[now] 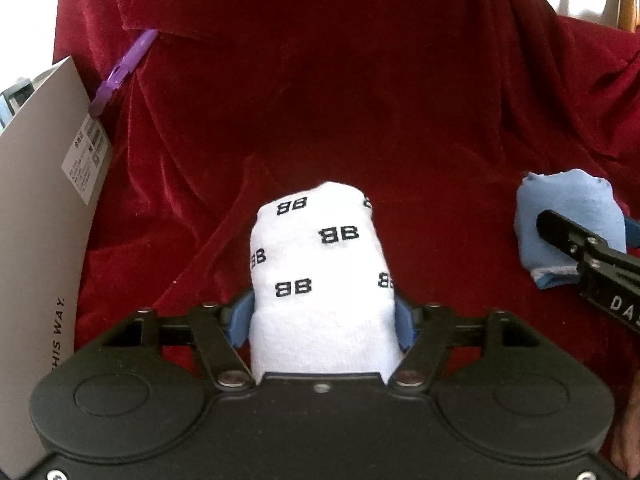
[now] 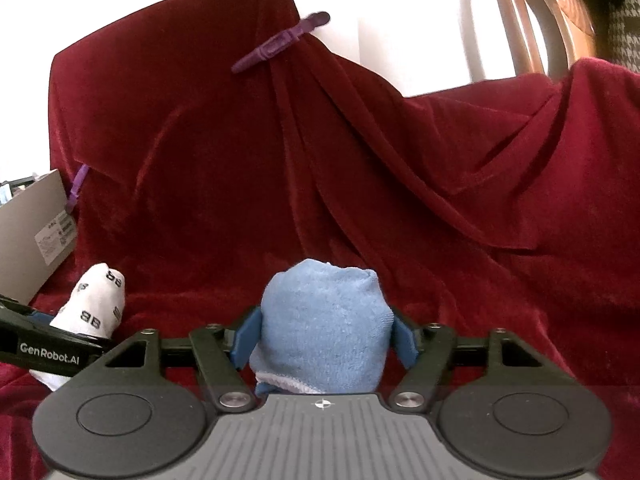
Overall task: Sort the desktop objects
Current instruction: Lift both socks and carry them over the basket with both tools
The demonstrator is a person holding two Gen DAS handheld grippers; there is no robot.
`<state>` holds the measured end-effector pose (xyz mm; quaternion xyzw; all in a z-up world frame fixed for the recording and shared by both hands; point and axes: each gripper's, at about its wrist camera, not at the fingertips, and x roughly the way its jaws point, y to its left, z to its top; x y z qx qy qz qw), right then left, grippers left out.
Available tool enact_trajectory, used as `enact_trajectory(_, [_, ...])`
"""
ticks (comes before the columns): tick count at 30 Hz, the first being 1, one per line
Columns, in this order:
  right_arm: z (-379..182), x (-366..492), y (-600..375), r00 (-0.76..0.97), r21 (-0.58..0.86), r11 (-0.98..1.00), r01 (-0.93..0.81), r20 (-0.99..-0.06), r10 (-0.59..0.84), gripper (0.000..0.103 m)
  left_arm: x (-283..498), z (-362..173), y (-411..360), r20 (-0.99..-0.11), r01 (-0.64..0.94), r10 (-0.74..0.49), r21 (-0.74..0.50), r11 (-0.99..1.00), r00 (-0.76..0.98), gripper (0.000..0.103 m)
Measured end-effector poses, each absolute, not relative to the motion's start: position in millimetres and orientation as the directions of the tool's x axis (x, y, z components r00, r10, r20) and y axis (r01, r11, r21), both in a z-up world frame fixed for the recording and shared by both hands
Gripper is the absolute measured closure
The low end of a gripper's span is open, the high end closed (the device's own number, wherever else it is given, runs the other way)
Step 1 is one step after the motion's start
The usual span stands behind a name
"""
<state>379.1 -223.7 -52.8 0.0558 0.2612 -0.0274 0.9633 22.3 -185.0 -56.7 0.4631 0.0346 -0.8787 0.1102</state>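
My left gripper (image 1: 322, 320) is shut on a rolled white sock (image 1: 320, 276) printed with black "BB" marks, held between its blue pads above the red velvet cloth (image 1: 320, 120). My right gripper (image 2: 324, 340) is shut on a rolled light blue sock (image 2: 326, 324). In the left wrist view the blue sock (image 1: 568, 216) and the right gripper's black finger (image 1: 560, 228) show at the right edge. In the right wrist view the white sock (image 2: 98, 304) and the left gripper's body (image 2: 48, 352) show at the lower left.
A grey cardboard box (image 1: 40, 208) with a barcode label stands at the left, also in the right wrist view (image 2: 32, 232). Purple clips (image 1: 124, 72) (image 2: 280, 42) pin the draped cloth. A wooden chair (image 2: 540, 12) stands at the far right.
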Motion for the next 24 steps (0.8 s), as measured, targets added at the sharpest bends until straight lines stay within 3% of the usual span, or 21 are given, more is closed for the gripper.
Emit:
enact_trajectory(7, [-44.7,377.8,-213.8,0.838,0.017,0.999,0.046,-0.545,-0.030,0.048,50.8,-22.7,-179.5,-0.812,0.306,-0.250,0.094,-0.948,-0.527,0.046])
enact_trajectory(8, [-37.7,376.1,-217.4,0.829,0.042,0.998,0.046,-0.558,-0.014,0.052,57.6,-11.6,-178.7,-0.807,0.301,-0.253,0.098,-0.949,-0.534,0.046])
enact_trajectory(11, [-8.9,368.1,-229.4,0.825,0.119,0.991,0.054,-0.564,0.023,0.053,15.2,22.0,-134.0,-0.770,0.284,-0.278,0.131,-0.950,-0.574,0.046])
enact_trajectory(16, [44.8,354.9,-243.9,0.824,0.189,0.979,0.076,-0.565,0.045,0.053,23.2,88.9,-155.3,-0.730,0.305,-0.310,0.145,-0.941,-0.609,0.046])
enact_trajectory(21, [91.8,341.1,-264.8,0.768,0.365,0.926,0.099,-0.619,0.163,0.053,15.3,114.7,-166.3,-0.747,0.319,-0.265,0.075,-0.945,-0.610,0.046])
enact_trajectory(24, [114.2,327.9,-270.3,0.753,0.411,0.902,0.131,-0.634,0.179,0.053,6.8,104.8,-181.8,-0.725,0.318,-0.294,0.110,-0.942,-0.623,0.046])
